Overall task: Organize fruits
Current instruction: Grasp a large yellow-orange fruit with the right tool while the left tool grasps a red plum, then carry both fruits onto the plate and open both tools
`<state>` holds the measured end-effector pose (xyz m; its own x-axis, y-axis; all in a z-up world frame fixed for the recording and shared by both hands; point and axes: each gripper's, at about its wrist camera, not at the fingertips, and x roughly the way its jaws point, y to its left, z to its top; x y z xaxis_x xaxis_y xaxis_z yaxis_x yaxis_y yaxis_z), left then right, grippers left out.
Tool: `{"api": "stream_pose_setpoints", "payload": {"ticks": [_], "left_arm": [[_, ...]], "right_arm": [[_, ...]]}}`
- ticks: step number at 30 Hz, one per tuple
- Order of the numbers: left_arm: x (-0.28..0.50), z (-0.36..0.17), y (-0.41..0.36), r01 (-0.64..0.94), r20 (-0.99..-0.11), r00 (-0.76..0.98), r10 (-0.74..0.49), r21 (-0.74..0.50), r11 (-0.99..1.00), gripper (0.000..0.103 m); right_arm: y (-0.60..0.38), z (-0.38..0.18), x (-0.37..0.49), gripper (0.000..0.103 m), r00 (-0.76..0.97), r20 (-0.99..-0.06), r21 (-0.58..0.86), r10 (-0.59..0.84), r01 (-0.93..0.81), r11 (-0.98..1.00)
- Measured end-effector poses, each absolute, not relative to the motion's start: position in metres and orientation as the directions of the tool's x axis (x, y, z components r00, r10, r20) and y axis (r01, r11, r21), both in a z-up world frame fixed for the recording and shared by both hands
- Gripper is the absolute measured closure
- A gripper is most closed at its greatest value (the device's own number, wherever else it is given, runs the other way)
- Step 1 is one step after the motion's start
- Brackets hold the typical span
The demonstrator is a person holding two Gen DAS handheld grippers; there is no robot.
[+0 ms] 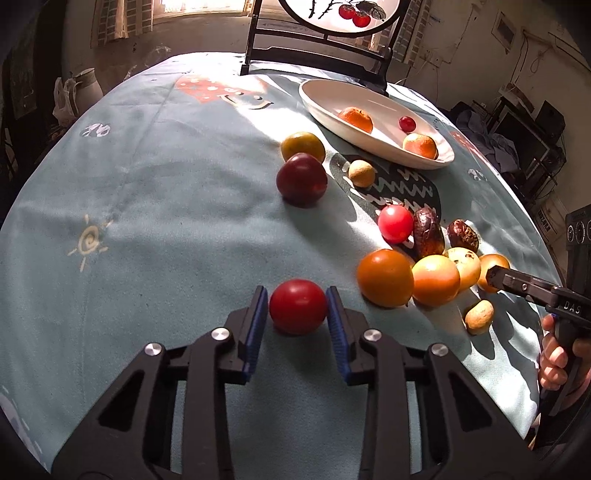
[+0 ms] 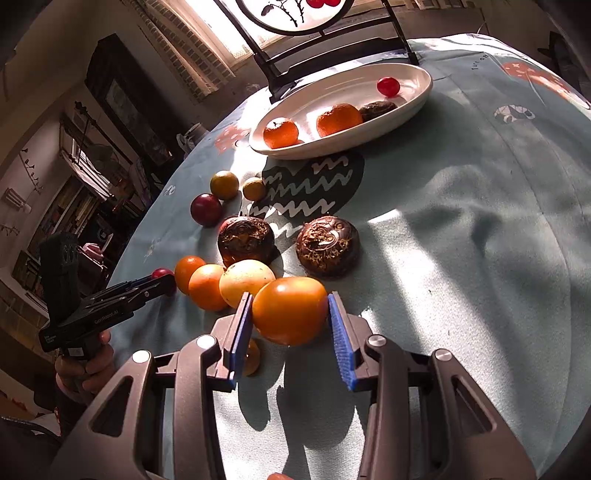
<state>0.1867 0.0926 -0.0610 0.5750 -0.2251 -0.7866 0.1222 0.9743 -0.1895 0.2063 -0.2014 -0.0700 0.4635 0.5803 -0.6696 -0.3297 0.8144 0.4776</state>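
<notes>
A smooth, glossy red tomato point(image 1: 297, 311) is bracketed by the left gripper point(image 1: 297, 314), its fingers closed against it, on the worktop point(image 1: 147, 221) well short of the white oval plate point(image 1: 321, 107). A round orange fruit point(image 2: 290, 311) is clamped by the right gripper point(image 2: 291, 325).

Room observed through two fisheye views. A round table under a pale blue printed tablecloth point(image 1: 155, 192) occupies the foreground, with hard sunlight and sharp shadows across it. Beyond it stands a dark-framed round screen point(image 2: 295, 14) painted with red fruit. Behind that, a bright window point(image 1: 199, 7) set in brick. A white jug point(image 1: 86, 86) sits left. Cluttered dark shelving point(image 2: 74, 206) lines one dim wall.
</notes>
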Motion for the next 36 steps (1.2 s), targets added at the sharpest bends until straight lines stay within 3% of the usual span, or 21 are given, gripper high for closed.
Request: {"api": "stream_pose_setpoints", "payload": {"ticks": [17, 21, 26, 31, 36], "left_arm": [[0.189, -0.048, 0.088, 0.145, -0.741, 0.598, -0.305, -0.273, 0.951, 0.074], [0.208, -0.023, 0.072, 0.185, -0.703, 0.629, -0.332, -0.279, 0.942, 0.073], [0.267, 0.003, 0.036, 0.22, -0.67, 0.635, -0.385, -0.321, 0.921, 0.073], [0.331, 0.001, -0.008, 0.221, -0.718, 0.613, -0.329, -0.245, 0.944, 0.073], [0.363, -0.012, -0.031, 0.225, -0.753, 0.6, -0.271, -0.166, 0.96, 0.073]], "right_arm": [[-0.202, -0.065, 0.205, 0.062, 0.486, -0.663, 0.465, 0.57, -0.329, 0.822], [-0.205, -0.039, 0.22, 0.062, 0.54, -0.605, 0.483, 0.585, -0.335, 0.809], [-0.211, -0.007, 0.284, 0.062, 0.665, -0.55, 0.455, 0.504, -0.267, 0.849], [-0.209, -0.02, 0.353, 0.062, 0.704, -0.594, 0.377, 0.389, -0.183, 0.908], [-0.213, -0.041, 0.384, 0.062, 0.682, -0.636, 0.353, 0.362, -0.16, 0.922]]}}
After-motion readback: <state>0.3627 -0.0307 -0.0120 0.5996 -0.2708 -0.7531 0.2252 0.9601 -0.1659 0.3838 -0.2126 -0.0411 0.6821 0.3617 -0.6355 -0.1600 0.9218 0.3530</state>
